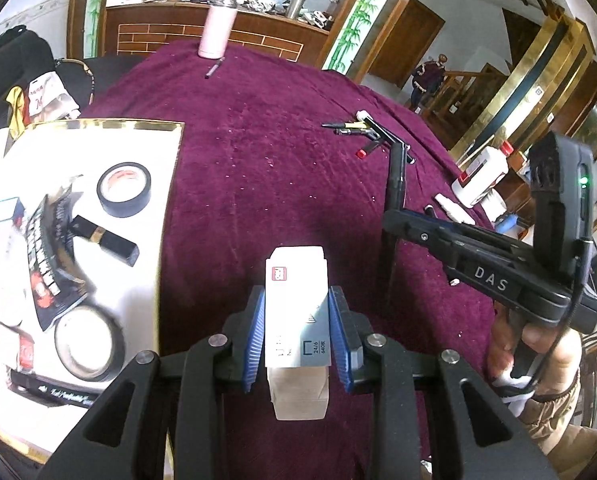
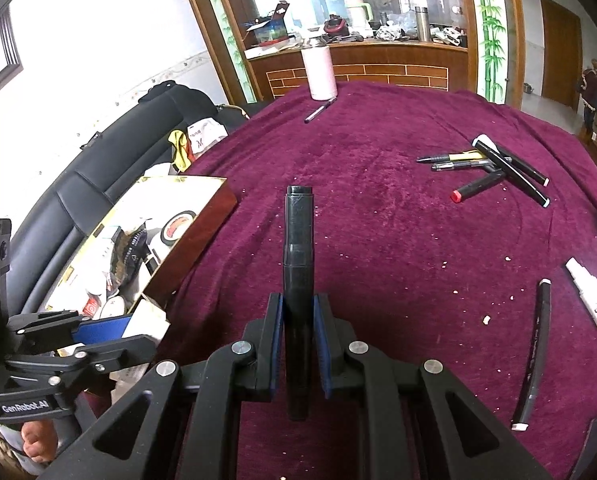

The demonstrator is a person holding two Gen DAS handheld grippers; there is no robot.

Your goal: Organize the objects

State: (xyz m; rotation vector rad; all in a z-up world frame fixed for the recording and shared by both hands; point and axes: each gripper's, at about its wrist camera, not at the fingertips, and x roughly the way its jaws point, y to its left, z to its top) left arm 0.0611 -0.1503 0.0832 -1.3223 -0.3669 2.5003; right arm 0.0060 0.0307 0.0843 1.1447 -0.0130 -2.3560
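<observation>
Left tongs [image 1: 297, 320] pinch a staple box [image 1: 297, 312], right tongs [image 2: 298, 328] pinch a black marker [image 2: 297, 280] — carry both level over the open box [image 1: 166, 184], release low inside.

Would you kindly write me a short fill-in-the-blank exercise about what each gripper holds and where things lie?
1. The left gripper is shut on a white ____.
2. The right gripper is shut on a ____ marker.
3. Two tape rolls lie inside the gold-rimmed ____.
4. The pink bottle stands on the ____ cloth.

Missing words: box; black; tray; purple
</observation>
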